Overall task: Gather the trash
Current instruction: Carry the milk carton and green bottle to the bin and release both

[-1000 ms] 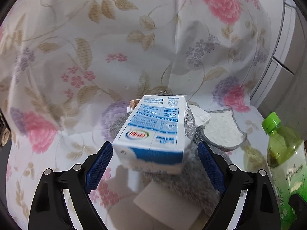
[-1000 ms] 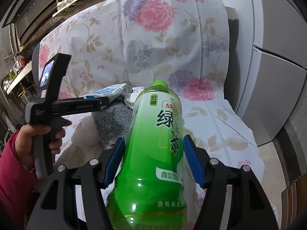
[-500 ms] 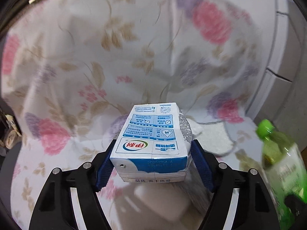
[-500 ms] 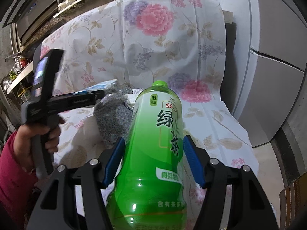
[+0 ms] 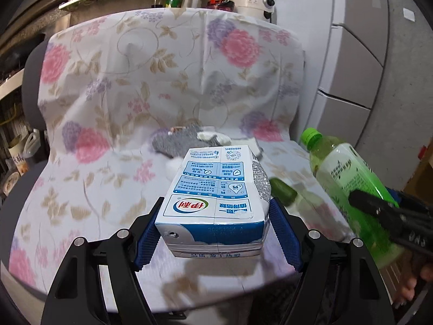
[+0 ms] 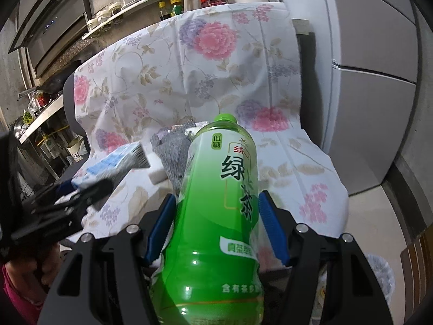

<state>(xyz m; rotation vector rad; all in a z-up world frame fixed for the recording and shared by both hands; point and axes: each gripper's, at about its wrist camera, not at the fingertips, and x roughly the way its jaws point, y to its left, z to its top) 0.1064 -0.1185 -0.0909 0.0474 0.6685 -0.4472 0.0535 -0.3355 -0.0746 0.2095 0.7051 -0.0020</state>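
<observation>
Now the left tongs [image 5: 216, 233] grip a blue and white milk carton [image 5: 216, 195] by its sides, lifted clear of the chair with the flowered cover [image 5: 162, 81]. Beside them, the right tongs [image 6: 215, 224] clamp a green tea bottle [image 6: 216, 203] around its middle, cap pointing toward the chair back. On the seat lies a grey cloth [image 5: 186, 142] near a white sponge [image 6: 157, 173].
</observation>
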